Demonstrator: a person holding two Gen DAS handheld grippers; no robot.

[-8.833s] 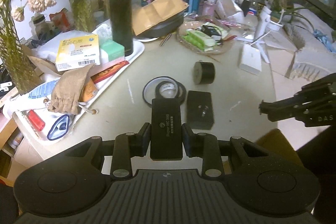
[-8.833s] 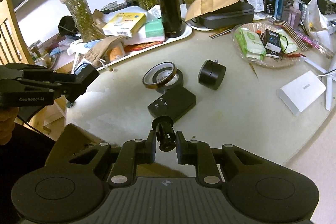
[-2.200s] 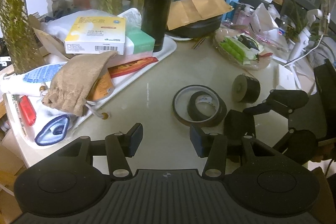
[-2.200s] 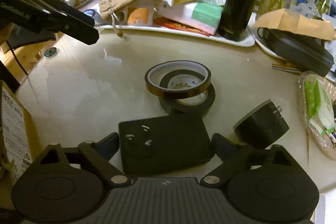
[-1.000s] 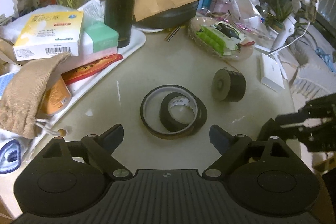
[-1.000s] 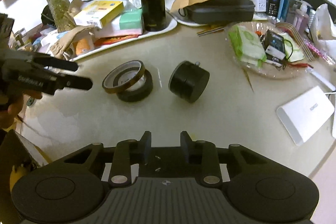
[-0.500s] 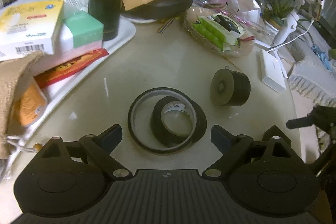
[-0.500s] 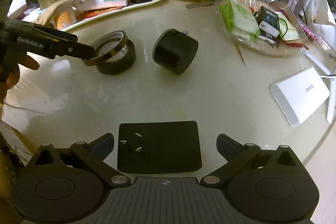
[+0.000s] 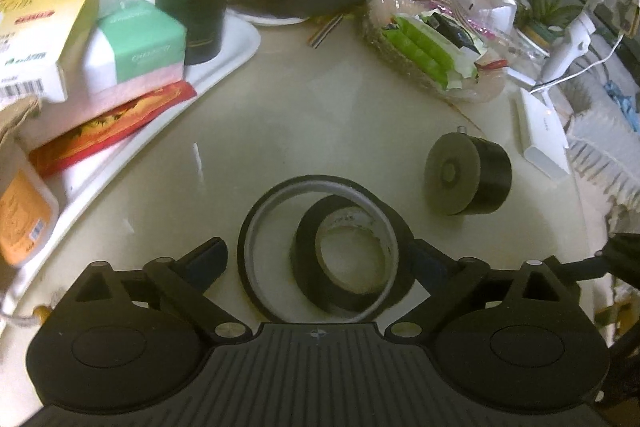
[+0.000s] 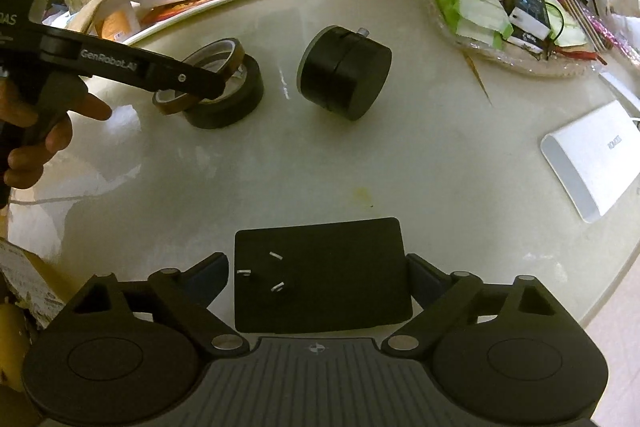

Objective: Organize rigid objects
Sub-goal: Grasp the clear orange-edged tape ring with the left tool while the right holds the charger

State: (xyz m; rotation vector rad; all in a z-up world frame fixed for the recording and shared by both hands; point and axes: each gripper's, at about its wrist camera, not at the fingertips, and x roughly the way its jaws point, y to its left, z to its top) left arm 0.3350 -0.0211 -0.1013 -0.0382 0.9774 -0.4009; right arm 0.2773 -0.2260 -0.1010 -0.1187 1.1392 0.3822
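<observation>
the left gripper (image 9: 318, 259), spread wide, straddles the tape rolls (image 9: 326, 247) at lower centre, the thin ring leaning on the thick one; the right gripper (image 10: 318, 273), also apart, flanks the black adapter (image 10: 322, 275) lying flat on the tabletop (image 10: 400, 155).

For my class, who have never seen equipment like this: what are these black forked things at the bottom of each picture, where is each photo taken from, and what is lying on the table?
No robot here: a person holds a hand-operated two-finger gripper in each hand, and each carries a wide-angle camera looking along its fingers. One picture comes from the left gripper, the other from the right gripper.

Both are open and hold nothing. The left one straddles two stacked tape rolls: a thin amber tape ring resting on a thicker black tape roll. The right one straddles a flat black plug adapter, prongs up.

Also on the pale table: a black cylinder lying on its side and a white rectangular box.
</observation>
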